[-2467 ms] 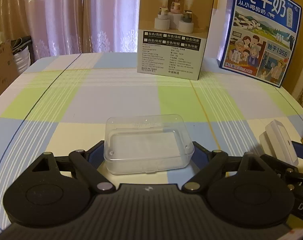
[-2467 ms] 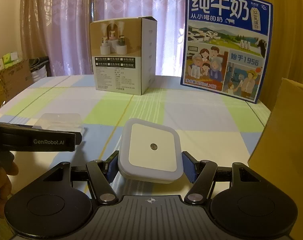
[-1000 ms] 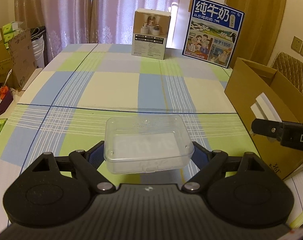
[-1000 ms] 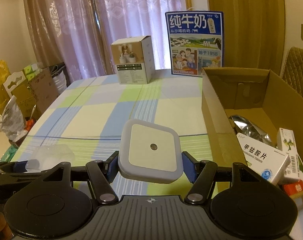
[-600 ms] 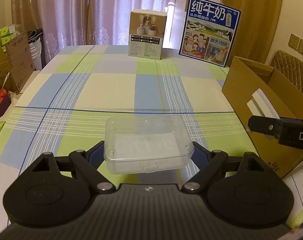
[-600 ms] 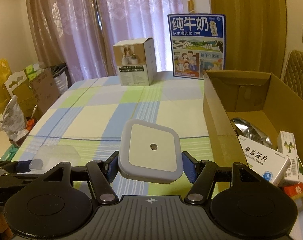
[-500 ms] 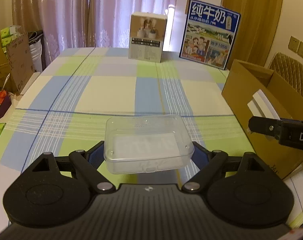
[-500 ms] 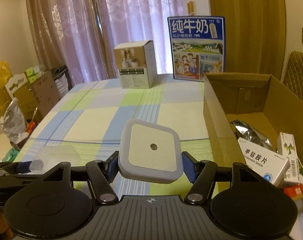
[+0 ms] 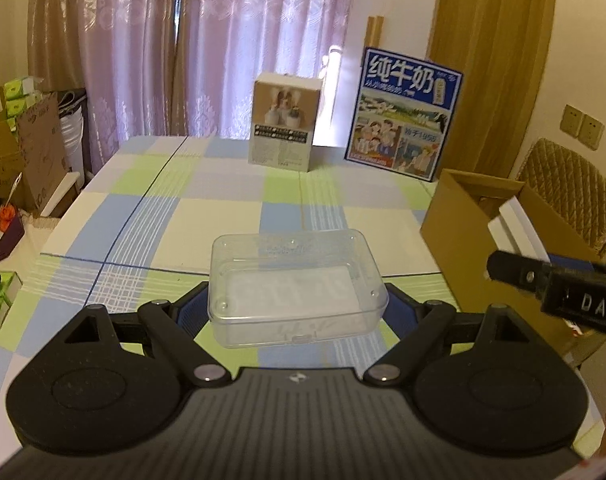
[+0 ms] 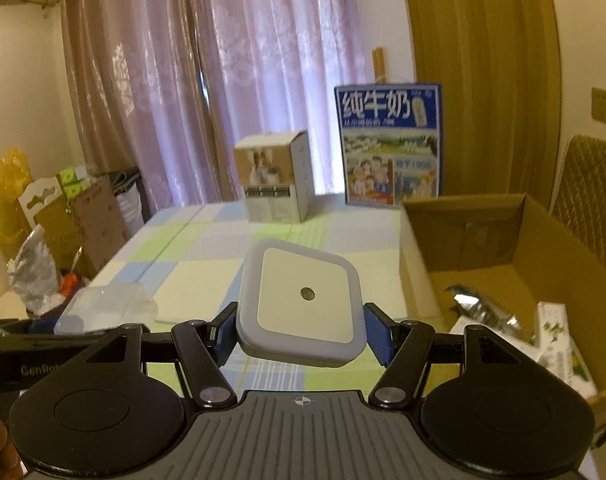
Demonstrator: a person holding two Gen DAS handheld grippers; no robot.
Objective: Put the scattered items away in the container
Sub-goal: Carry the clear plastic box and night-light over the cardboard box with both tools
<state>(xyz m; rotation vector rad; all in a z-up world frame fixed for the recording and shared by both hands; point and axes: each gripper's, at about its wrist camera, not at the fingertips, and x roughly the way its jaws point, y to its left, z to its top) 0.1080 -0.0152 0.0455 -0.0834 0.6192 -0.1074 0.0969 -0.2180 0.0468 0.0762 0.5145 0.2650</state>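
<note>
My left gripper is shut on a clear plastic box, held flat above the checked tablecloth. My right gripper is shut on a square white night light with a small round sensor in its face. Right of it stands the open cardboard box, holding a silver pouch and medicine cartons. In the left wrist view the cardboard box is at the right, with the night light's edge and the right gripper's body in front of it. The clear box shows at the left of the right wrist view.
A small product carton and a blue milk carton stand at the table's far edge before pink curtains. Cardboard and bags are piled on the floor at the left. A quilted chair stands behind the cardboard box.
Both grippers have risen and tipped up with their loads still held; more curtain and wall show, and the table sits lower in both views.
</note>
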